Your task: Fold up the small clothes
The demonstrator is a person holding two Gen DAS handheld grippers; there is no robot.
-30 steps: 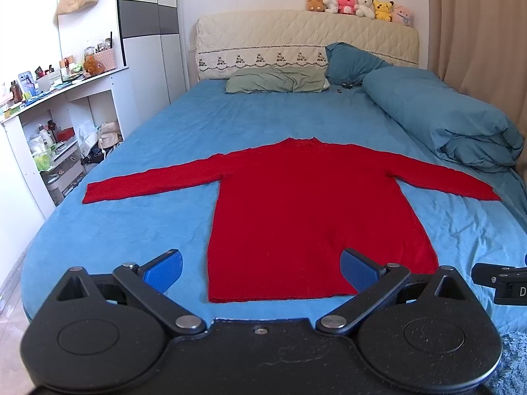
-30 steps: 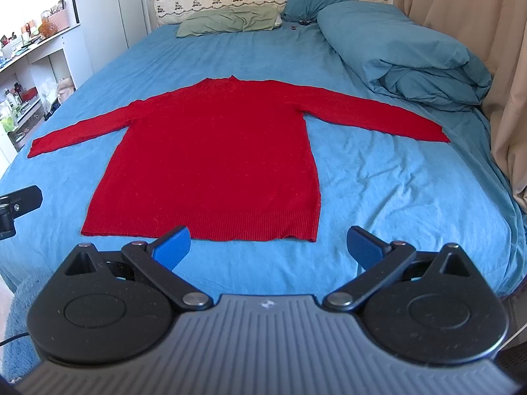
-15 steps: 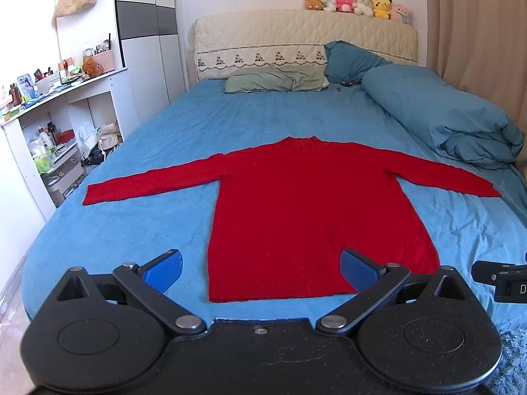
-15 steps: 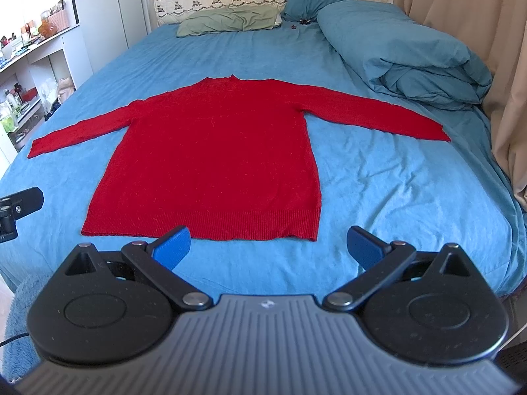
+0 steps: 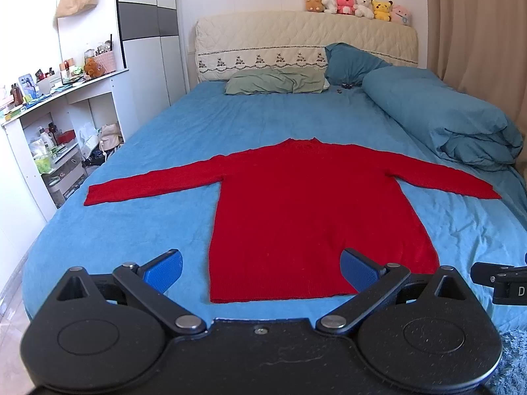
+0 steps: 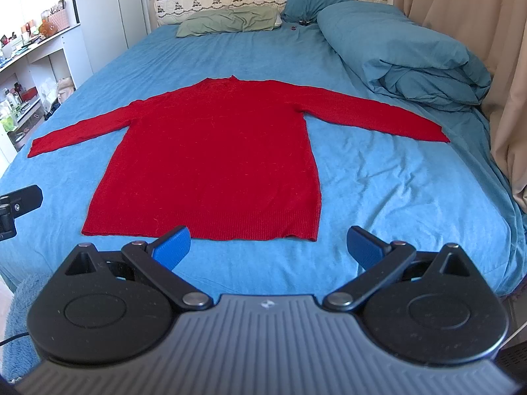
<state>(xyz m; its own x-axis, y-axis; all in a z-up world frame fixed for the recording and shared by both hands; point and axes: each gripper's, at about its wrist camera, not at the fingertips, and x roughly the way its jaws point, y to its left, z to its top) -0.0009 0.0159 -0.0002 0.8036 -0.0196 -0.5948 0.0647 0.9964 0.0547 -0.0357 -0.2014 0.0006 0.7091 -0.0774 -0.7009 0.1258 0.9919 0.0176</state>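
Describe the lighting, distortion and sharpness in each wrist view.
Left wrist view: even daylight, strong fisheye curving the bed edges, dark vignette corners; red sweater sharp, left gripper open. Right wrist view: same bright, soft light, barrel distortion bending the curtain; sweater knit crisp, right gripper open.

A red sweater is spread flat on the blue-sheeted bed, sleeves outstretched. A green pillow, a blue pillow and a folded blue duvet are laid near the headboard.
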